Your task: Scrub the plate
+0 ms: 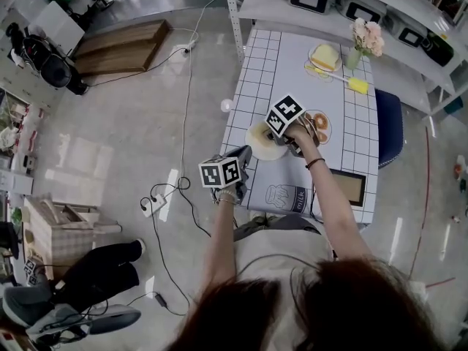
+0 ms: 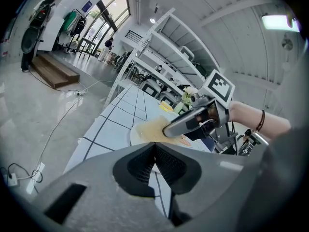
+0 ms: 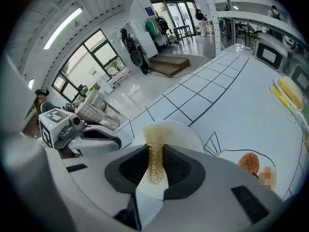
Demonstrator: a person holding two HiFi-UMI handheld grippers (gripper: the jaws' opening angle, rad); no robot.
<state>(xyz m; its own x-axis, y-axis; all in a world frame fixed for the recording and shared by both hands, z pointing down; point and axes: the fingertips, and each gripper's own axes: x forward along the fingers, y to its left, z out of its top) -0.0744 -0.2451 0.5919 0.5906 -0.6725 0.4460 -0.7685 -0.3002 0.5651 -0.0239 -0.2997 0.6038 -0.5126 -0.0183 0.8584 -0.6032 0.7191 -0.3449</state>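
Note:
A white plate (image 1: 262,151) lies near the front left edge of the grid-patterned table (image 1: 256,72). My right gripper (image 1: 278,143) is over the plate, shut on a yellowish mesh scrubber (image 3: 154,149) that rests on the plate (image 3: 181,129). My left gripper (image 1: 245,156) reaches in from the table's left side, jaws closed at the plate's near rim (image 2: 140,132). In the left gripper view the right gripper (image 2: 167,131) lies across the plate with the scrubber (image 2: 152,126) under it. The left gripper (image 3: 117,141) shows at the plate's left edge in the right gripper view.
Toast on a plate (image 1: 324,55), a yellow brush (image 1: 357,85) and a flower vase (image 1: 363,41) stand at the table's far end. A blue chair (image 1: 387,126) sits at the right. Cables and a power strip (image 1: 153,205) lie on the floor to the left.

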